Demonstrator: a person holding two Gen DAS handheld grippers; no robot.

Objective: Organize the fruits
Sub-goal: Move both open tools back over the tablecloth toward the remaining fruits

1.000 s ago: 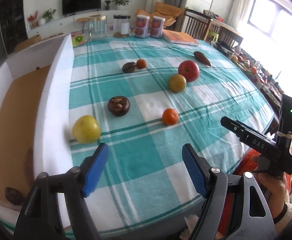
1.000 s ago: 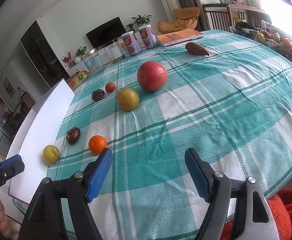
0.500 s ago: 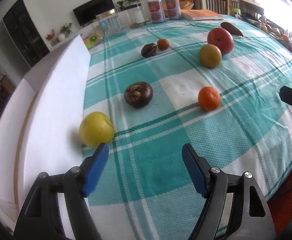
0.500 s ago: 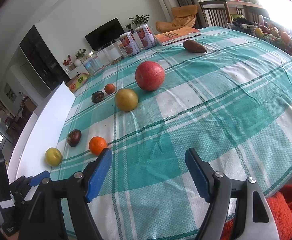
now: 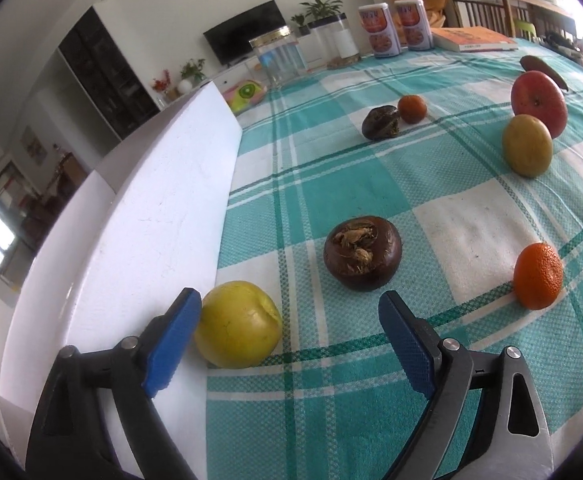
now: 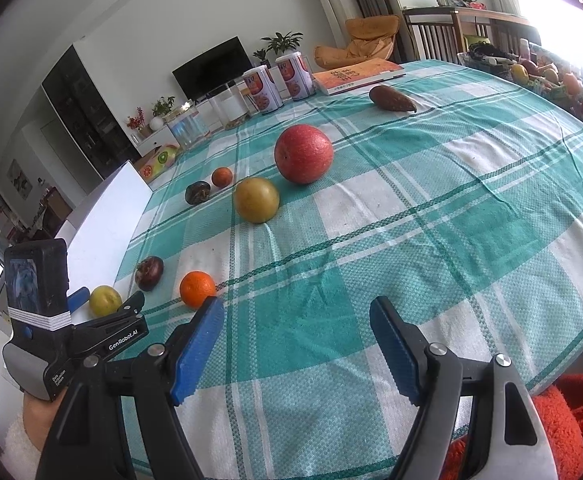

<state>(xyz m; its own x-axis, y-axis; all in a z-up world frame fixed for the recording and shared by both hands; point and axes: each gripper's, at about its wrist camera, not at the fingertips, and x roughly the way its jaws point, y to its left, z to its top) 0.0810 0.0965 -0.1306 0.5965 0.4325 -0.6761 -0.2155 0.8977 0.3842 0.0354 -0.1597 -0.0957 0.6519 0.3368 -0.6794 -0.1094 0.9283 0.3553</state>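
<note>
Several fruits are spread over the checked surface (image 5: 371,184). A yellow fruit (image 5: 237,324) is seen against the white foam box (image 5: 151,216) at the surface's left edge, partly between the wide-open jaws of the left gripper (image 5: 287,340), which hold nothing. Just beyond it a dark brown fruit (image 5: 362,253) is set, and an orange (image 5: 538,275) lies to the right. The right gripper (image 6: 296,350) is held above the near edge, jaws spread and empty, with the orange (image 6: 197,289) just past its left finger.
</note>
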